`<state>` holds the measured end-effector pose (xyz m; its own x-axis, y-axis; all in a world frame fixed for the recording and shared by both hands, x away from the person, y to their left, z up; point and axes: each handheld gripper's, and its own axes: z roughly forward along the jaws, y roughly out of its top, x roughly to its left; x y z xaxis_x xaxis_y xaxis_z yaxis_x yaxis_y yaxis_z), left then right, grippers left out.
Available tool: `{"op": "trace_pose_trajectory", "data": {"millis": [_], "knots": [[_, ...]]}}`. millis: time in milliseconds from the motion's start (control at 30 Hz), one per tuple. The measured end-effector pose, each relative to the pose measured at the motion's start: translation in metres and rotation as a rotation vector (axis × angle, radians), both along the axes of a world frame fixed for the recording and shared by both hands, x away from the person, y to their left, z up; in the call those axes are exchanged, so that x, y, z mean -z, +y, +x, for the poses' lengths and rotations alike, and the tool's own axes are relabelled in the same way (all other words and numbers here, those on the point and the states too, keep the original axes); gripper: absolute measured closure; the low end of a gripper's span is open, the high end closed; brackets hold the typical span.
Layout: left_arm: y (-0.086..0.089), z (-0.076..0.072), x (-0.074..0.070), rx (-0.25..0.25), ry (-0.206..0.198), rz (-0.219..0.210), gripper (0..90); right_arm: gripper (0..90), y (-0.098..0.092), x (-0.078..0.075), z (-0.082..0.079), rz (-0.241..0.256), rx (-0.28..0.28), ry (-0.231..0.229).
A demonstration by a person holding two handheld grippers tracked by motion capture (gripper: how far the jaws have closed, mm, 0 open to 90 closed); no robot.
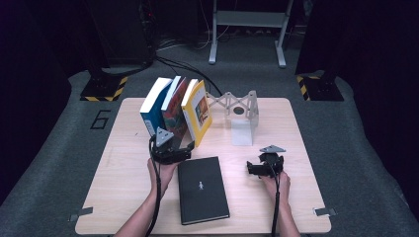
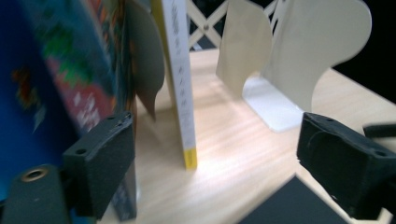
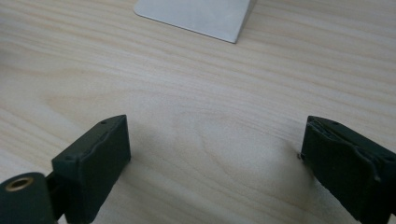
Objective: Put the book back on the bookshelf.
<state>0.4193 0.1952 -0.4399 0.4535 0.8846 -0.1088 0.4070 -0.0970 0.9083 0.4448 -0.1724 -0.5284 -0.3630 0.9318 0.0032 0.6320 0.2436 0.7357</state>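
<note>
Three books lean together at the back left of the table: a blue one, a red-patterned one and a yellow one. A black book lies flat at the front middle. My left gripper is open just in front of the leaning books, beside the black book's far left corner. In the left gripper view the yellow book's spine stands between the jaws, farther off, with the blue book at left. My right gripper is open over bare wood, nothing between its jaws.
A white expandable bookend rack stands at the back middle, its flat base plate lying toward me; that plate's edge shows ahead of the right gripper. The table edge is close in front. Stands and cables sit on the floor behind.
</note>
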Motion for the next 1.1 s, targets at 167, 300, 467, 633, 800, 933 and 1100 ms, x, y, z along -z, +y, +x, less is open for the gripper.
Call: {"op": "trace_pose_trajectory", "data": {"millis": [167,300,467,633,800,933,1100], "knots": [[0.02,-0.008,0.016,0.0,0.079,0.028,2.8,9.1,-0.001,-0.001,-0.001,0.001,-0.019,0.015],[0.039,-0.018,0.034,-0.017,0.147,0.078,0.2,6.7,0.0,-0.004,-0.002,-0.004,-0.017,0.047],[0.059,-0.026,0.055,-0.049,0.228,0.115,0.1,5.1,-0.002,-0.008,-0.005,0.03,-0.037,0.099],[0.067,-0.031,0.073,-0.05,0.297,0.165,0.0,4.7,0.002,-0.014,-0.011,0.058,-0.103,0.131],[0.067,-0.036,0.085,-0.042,0.323,0.223,0.0,4.4,0.013,-0.024,-0.019,0.074,-0.169,0.15],[0.064,-0.039,0.088,-0.062,0.307,0.238,0.0,3.3,0.022,-0.031,-0.024,0.095,-0.231,0.17],[0.063,-0.038,0.09,-0.06,0.286,0.269,0.0,3.1,0.036,-0.037,-0.031,0.122,-0.302,0.192]]}}
